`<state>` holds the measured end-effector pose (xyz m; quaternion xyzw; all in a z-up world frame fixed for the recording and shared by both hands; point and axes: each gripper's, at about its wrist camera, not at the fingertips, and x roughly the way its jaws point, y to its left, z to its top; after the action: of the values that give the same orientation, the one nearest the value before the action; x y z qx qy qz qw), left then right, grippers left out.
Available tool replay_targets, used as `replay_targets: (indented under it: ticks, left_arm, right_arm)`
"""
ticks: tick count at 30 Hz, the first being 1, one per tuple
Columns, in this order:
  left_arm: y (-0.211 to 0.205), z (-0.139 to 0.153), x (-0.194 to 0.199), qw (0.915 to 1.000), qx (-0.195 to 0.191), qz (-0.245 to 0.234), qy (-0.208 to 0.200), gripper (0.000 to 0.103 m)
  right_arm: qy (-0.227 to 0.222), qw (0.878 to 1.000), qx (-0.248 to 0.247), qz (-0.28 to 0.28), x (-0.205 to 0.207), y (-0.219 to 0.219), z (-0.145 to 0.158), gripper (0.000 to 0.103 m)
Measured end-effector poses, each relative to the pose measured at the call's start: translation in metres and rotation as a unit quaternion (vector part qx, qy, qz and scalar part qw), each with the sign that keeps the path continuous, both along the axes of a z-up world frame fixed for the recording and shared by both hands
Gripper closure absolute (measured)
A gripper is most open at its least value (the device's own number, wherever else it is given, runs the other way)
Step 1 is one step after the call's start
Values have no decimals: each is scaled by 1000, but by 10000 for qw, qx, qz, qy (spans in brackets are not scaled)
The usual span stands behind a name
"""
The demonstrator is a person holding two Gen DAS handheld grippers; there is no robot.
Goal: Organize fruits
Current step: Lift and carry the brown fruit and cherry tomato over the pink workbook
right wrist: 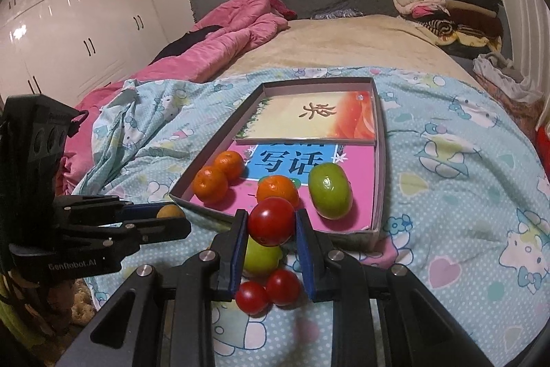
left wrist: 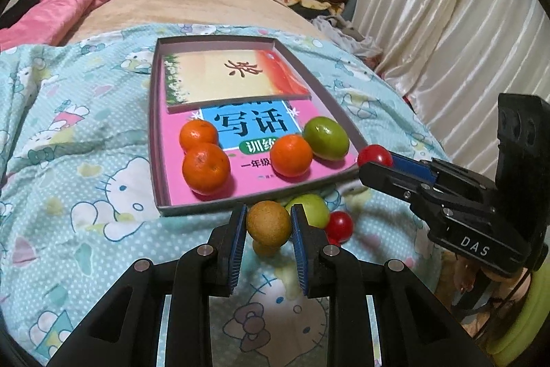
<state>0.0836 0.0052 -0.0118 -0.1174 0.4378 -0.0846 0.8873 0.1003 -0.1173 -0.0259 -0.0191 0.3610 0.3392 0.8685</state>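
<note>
My left gripper [left wrist: 268,224] is shut on a tan round fruit [left wrist: 268,218], held just above the quilt before the tray's near wall. A second tan fruit [left wrist: 264,248], a green fruit [left wrist: 311,212] and a red tomato [left wrist: 340,226] lie under and behind it. The grey tray [left wrist: 206,206] holds three oranges [left wrist: 206,168] and a green fruit [left wrist: 326,138]. My right gripper [right wrist: 271,222] is shut on a red tomato [right wrist: 271,220] near the tray's front edge [right wrist: 357,234]. Below it lie a green fruit [right wrist: 261,258] and two tomatoes [right wrist: 283,286].
Two books [left wrist: 237,78] line the tray's floor. The tray rests on a blue cartoon-print quilt [left wrist: 86,160] on a bed. A pink duvet [right wrist: 220,36] lies at the far left, folded clothes [right wrist: 447,6] at the far right, and a curtain [left wrist: 447,23] hangs along the right side.
</note>
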Motion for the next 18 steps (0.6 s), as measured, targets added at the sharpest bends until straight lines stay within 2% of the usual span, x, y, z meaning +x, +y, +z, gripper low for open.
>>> replay_targets:
  ticks: [18]
  left_arm:
    - [2, 7, 8, 9997, 52, 179, -151, 77]
  right_arm:
    - [-189, 9995, 94, -225, 4, -9, 7, 75]
